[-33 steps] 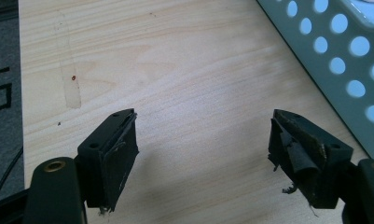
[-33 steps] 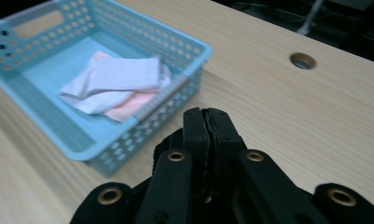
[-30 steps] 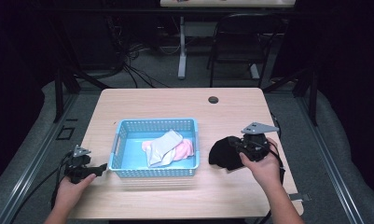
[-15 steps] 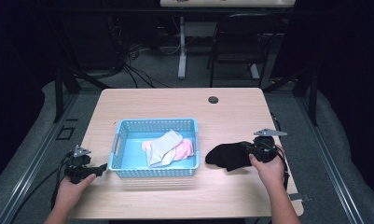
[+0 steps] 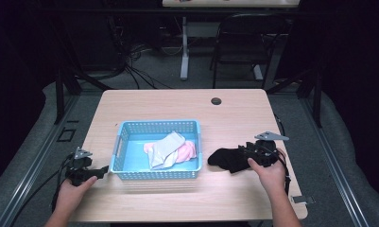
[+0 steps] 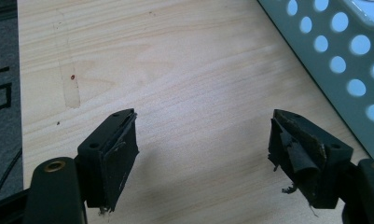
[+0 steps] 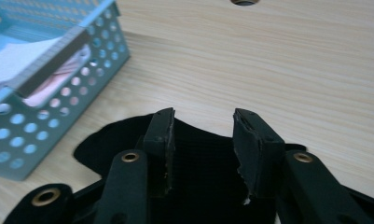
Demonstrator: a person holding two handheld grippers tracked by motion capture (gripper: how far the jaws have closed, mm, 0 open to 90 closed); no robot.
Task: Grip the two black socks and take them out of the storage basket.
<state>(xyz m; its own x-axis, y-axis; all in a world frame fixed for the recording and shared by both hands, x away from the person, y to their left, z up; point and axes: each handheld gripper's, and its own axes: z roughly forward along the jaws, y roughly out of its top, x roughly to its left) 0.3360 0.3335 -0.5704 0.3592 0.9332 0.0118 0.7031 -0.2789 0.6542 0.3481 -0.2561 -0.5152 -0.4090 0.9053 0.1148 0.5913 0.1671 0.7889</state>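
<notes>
The tabletop [image 5: 144, 101] carries everything, pale wood with a small dark grommet hole [image 5: 216, 100] near its far edge. At its middle sits the blue basket [image 5: 155, 126], a perforated plastic tray holding a white cloth [image 5: 164, 149] laid over a pink cloth [image 5: 185, 151]; I judge it to be the place where garments are gathered, since those two already lie inside.

Just to the right of the basket, flat on the wood and apart from its wall, lies the black cloth [image 5: 227, 158]. My right gripper [image 5: 252, 152] is down over its right end, and in the right gripper view its jaws stand partly apart, with the dark fabric spread beneath and between them, not pinched. So the cloth rests on the tabletop rather than in my grip; whether I am about to close on it I cannot say.

My left gripper [image 5: 99, 171] waits low at the basket's near left corner, jaws wide over bare wood, holding nothing, probably parked there to steady the basket if needed.
</notes>
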